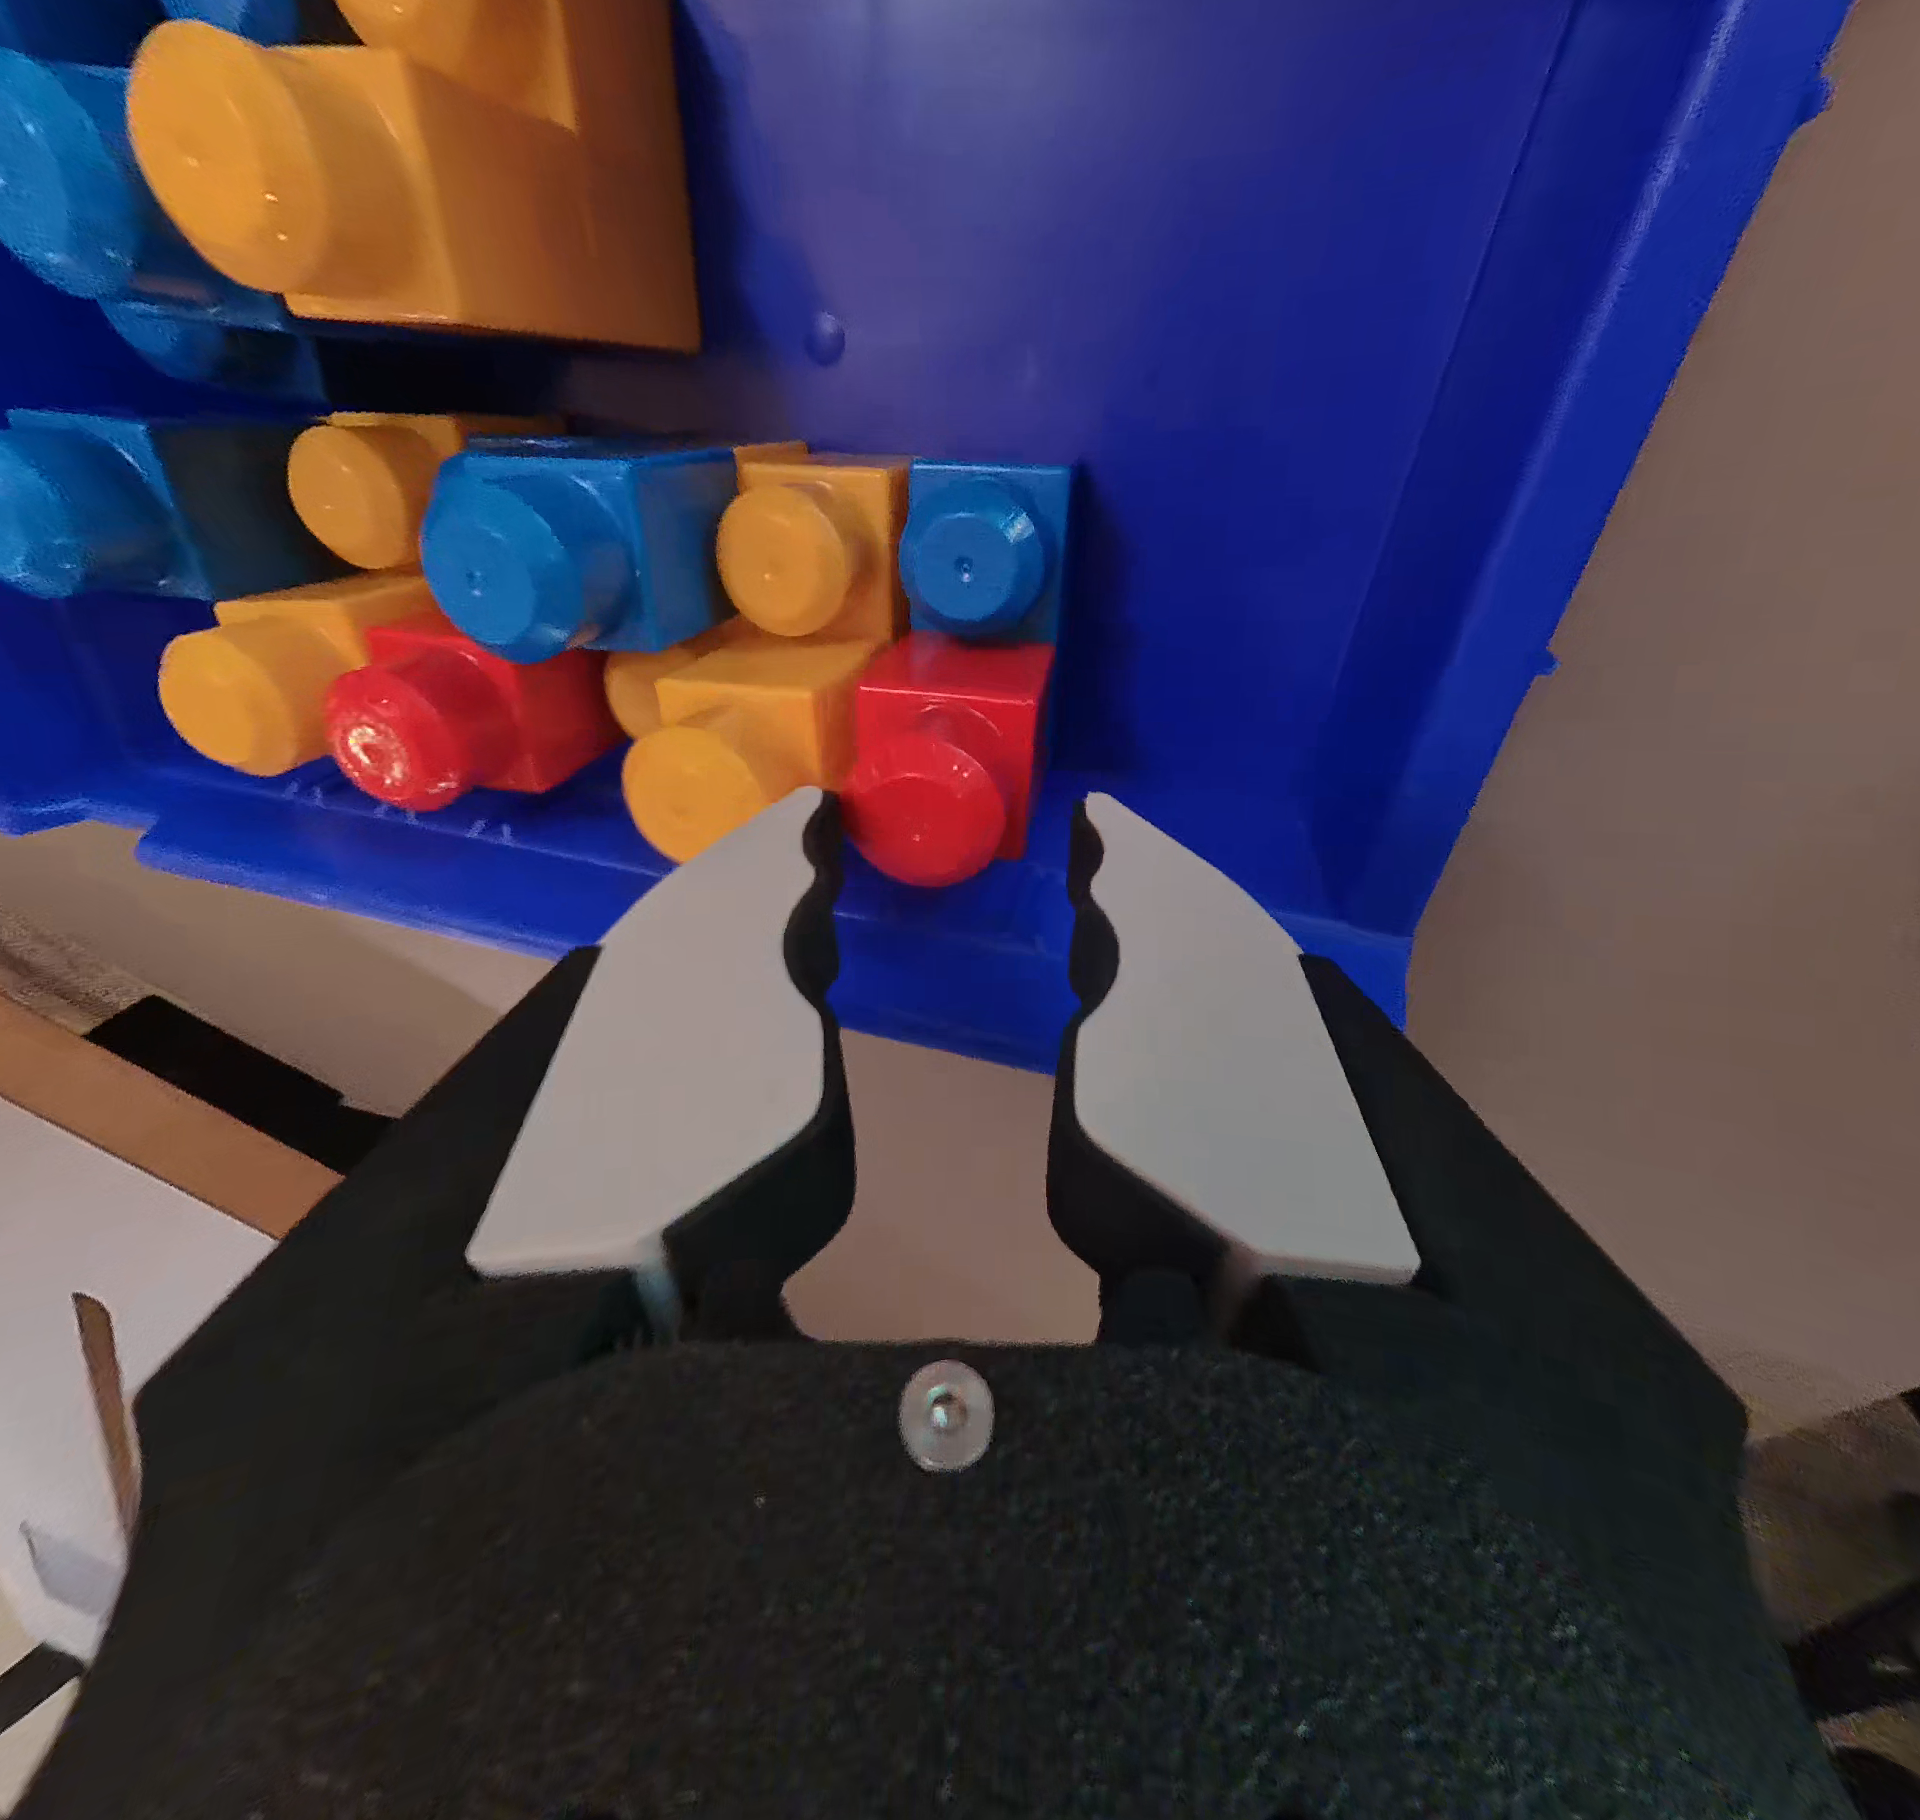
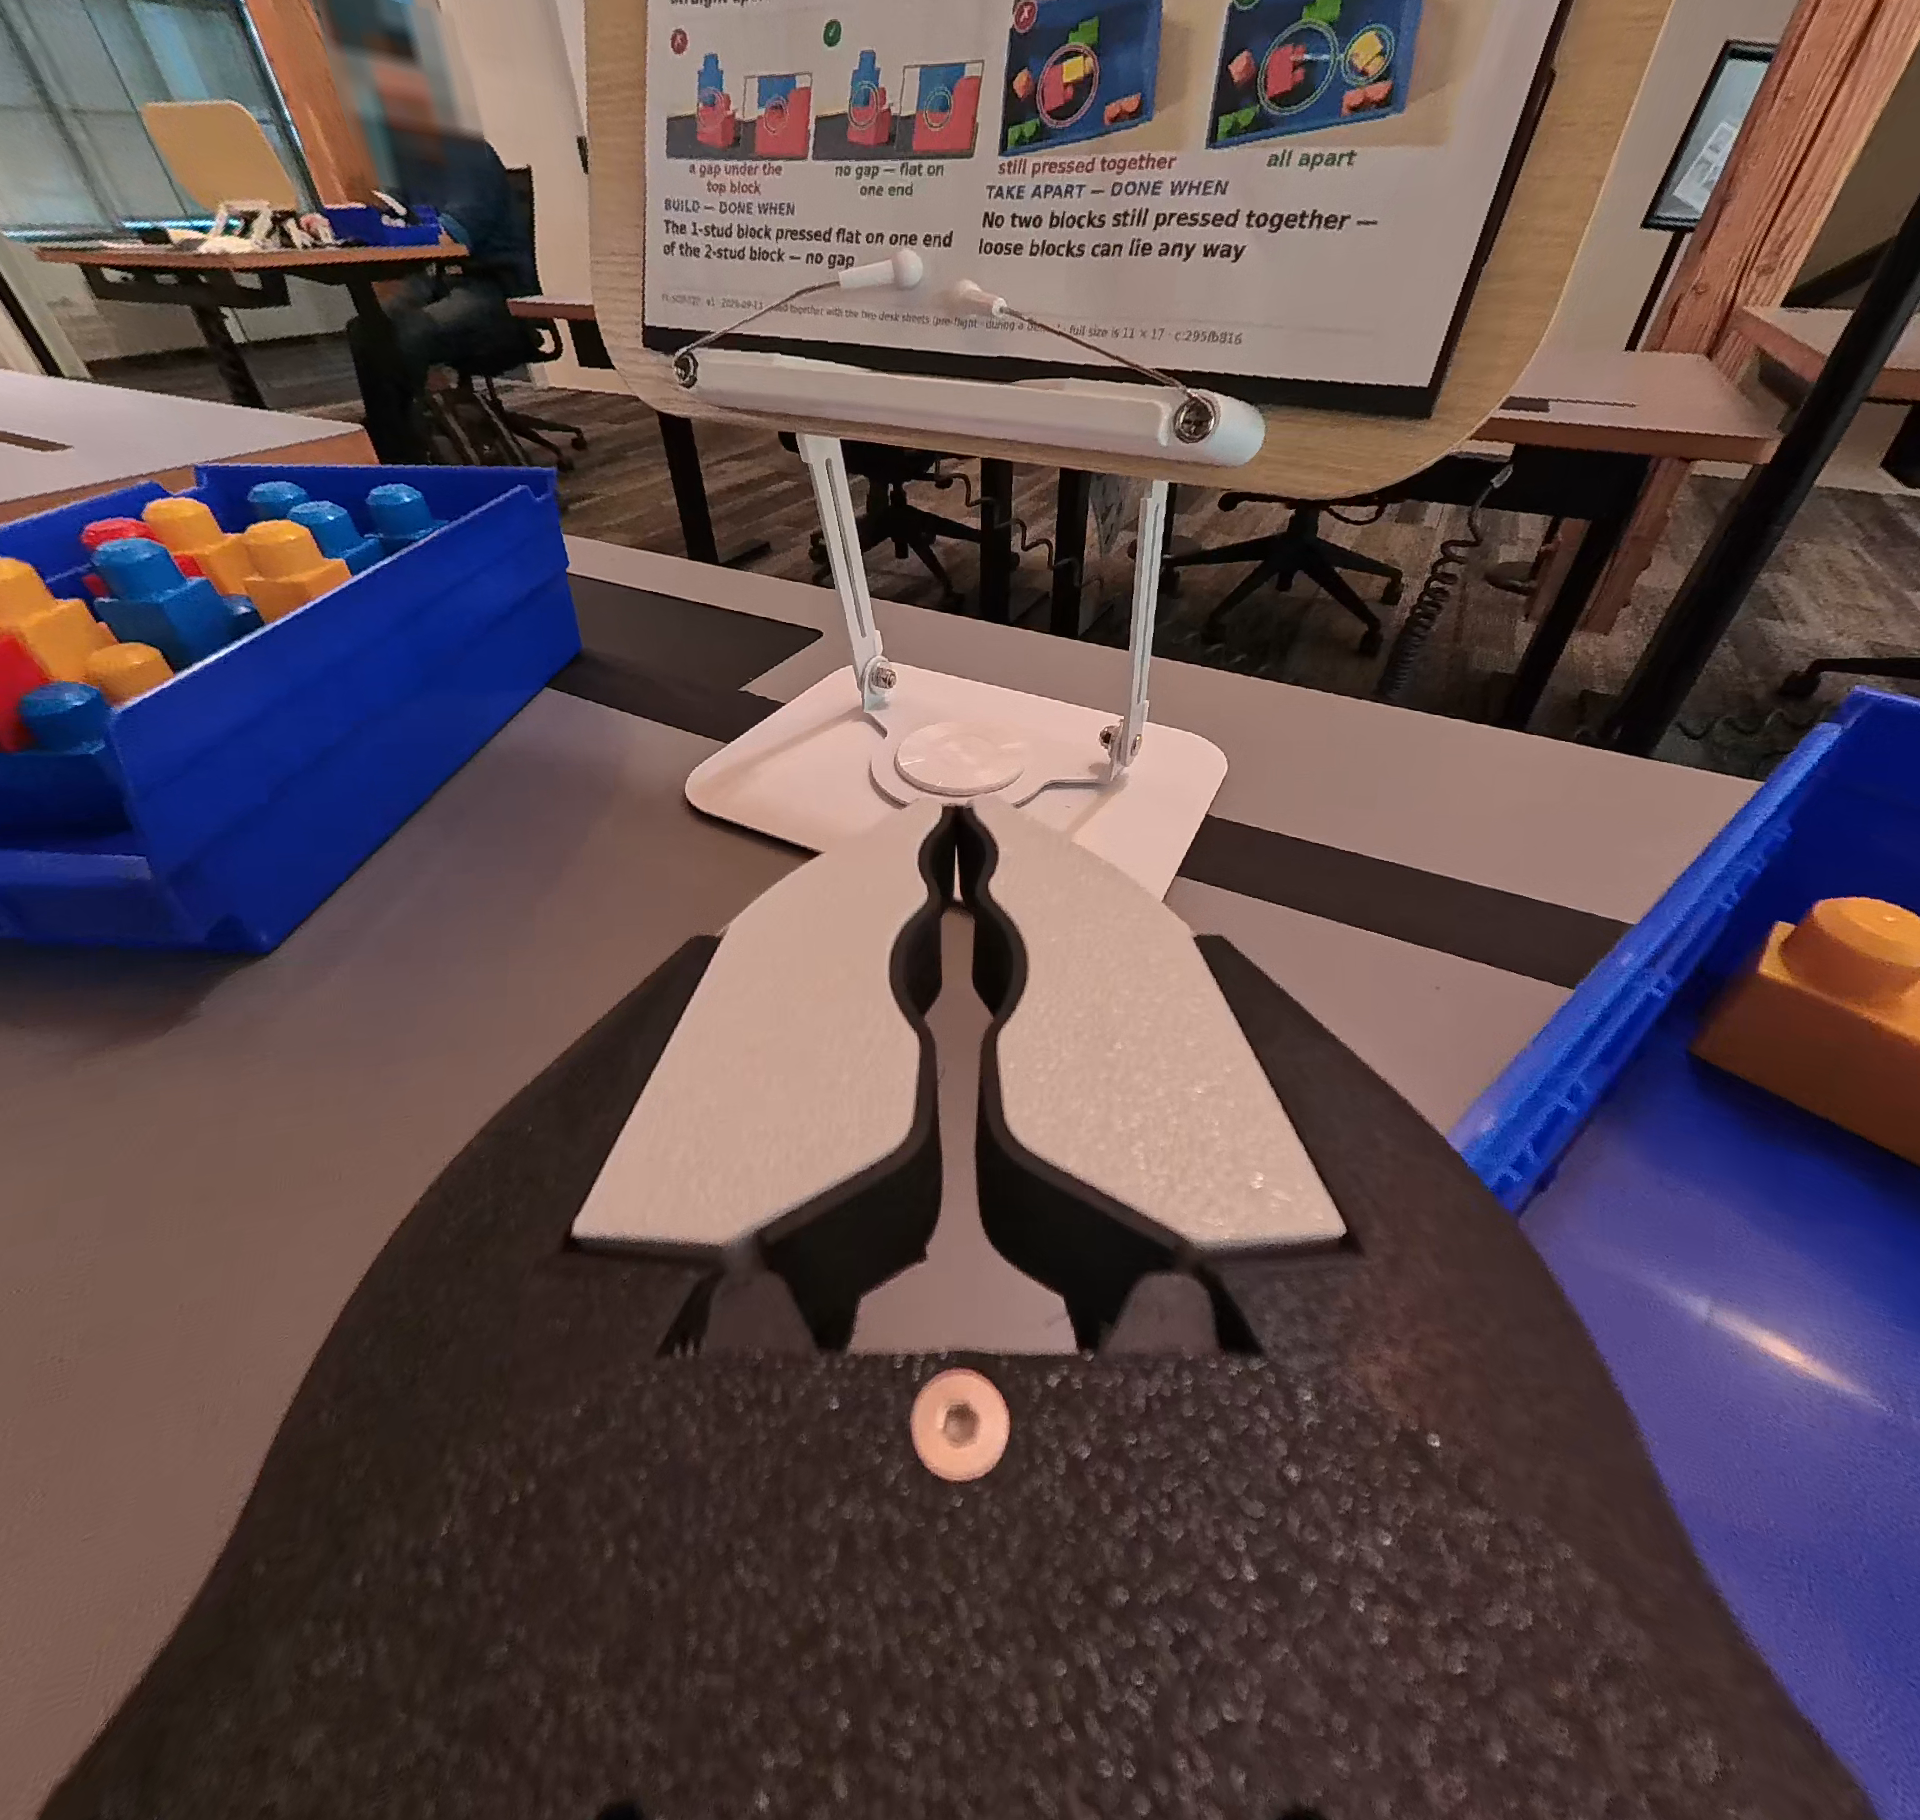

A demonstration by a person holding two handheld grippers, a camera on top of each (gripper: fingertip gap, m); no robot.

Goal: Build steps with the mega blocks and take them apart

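Observation:
In the left wrist view a blue bin (image 1: pixel 1195 212) holds several blue, yellow and red blocks. My left gripper (image 1: pixel 951 814) is open just above the bin's near rim, its fingers on either side of a red one-stud block (image 1: pixel 951 731) without touching it. A yellow block (image 1: pixel 748 731) lies left of the red one, and a blue block (image 1: pixel 982 549) behind it. A large yellow block (image 1: pixel 436 139) lies further back. In the right wrist view my right gripper (image 2: pixel 956 820) is shut and empty, low over the grey table (image 2: pixel 364 1043).
In the right wrist view the blue bin of blocks (image 2: pixel 291 731) stands at the left. A second blue bin (image 2: pixel 1714 1199) at the right holds a yellow block (image 2: pixel 1829 1012). A white stand (image 2: pixel 956 762) carrying an instruction sheet stands ahead. Desks, chairs and a seated person are behind. The gap from one gripper's tips to the other's is roughly 45 cm.

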